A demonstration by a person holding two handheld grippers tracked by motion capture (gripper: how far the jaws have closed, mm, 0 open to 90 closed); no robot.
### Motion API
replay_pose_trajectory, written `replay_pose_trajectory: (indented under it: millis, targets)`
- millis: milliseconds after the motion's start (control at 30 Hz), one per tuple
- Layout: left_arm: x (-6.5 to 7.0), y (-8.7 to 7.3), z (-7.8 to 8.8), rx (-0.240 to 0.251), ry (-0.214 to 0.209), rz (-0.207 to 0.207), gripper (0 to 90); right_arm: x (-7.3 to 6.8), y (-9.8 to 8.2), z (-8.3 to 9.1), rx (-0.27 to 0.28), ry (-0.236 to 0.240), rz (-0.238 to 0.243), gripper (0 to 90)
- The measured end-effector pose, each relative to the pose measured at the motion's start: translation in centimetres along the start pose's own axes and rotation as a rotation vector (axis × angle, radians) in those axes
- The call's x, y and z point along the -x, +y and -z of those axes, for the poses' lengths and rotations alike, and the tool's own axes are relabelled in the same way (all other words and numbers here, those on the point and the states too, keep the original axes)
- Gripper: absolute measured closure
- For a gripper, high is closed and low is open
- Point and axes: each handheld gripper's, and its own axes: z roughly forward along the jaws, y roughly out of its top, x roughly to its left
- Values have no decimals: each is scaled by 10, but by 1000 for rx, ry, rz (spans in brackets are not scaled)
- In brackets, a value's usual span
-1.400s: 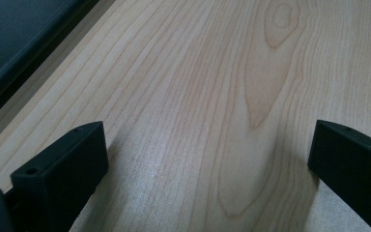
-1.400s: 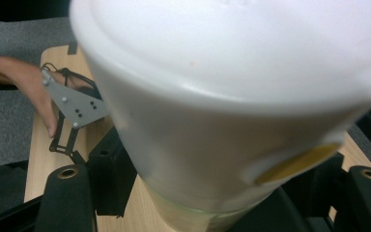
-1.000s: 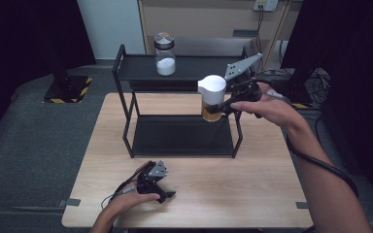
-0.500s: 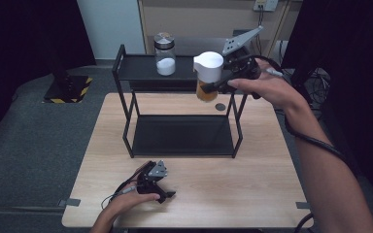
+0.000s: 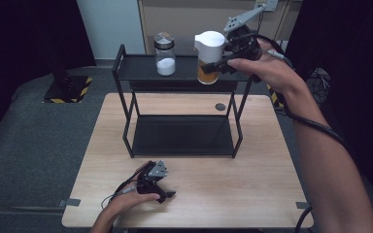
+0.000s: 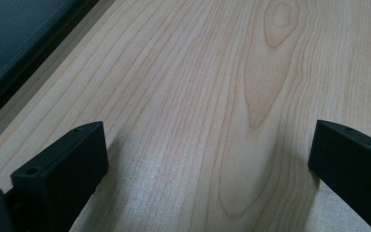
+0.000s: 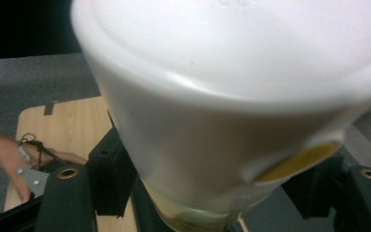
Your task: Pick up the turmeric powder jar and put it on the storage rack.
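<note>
Since the earlier frames, the clear glass jar with the white lid and amber contents (image 5: 209, 57) has been carried up and back, from in front of the two-tier black metal rack (image 5: 182, 104) to the level of its top shelf (image 5: 141, 68). It is clamped in the right tongs (image 5: 218, 65), whose jaws are pressed on the glass body below the lid, as is seen close up in the right gripper view (image 7: 222, 111). The jar is held upright beside the right end of the top shelf; whether its base is over the shelf or just before it cannot be told.

The step in hand is judged to be the setting of the jar on the top shelf. To do it well, the jar should be kept upright, its base lifted over the raised front rail, moved over a bare part of the shelf and lowered until it rests flat before the jaws are loosened.

A second clear glass jar with a metal lid and white powder (image 5: 165, 54) stands to the left on the same shelf, well apart, and should not be knocked. The rack's right corner post is near the path and could be struck. The left tongs (image 5: 158, 187) are rested on the pale wooden worktop (image 5: 262, 160) near its front edge, with jaws wide and nothing between them (image 6: 198, 159).
</note>
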Motion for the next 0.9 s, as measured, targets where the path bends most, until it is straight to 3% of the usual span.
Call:
replay_pose_trajectory:
  millis: [433,900]
  targets:
    - [0,0,0,2,1,1,0,10,12,-12,-5,-34,-14,313]
    - [0,0,0,1,1,0,0,20,12,-30,-32,-46,-31,313]
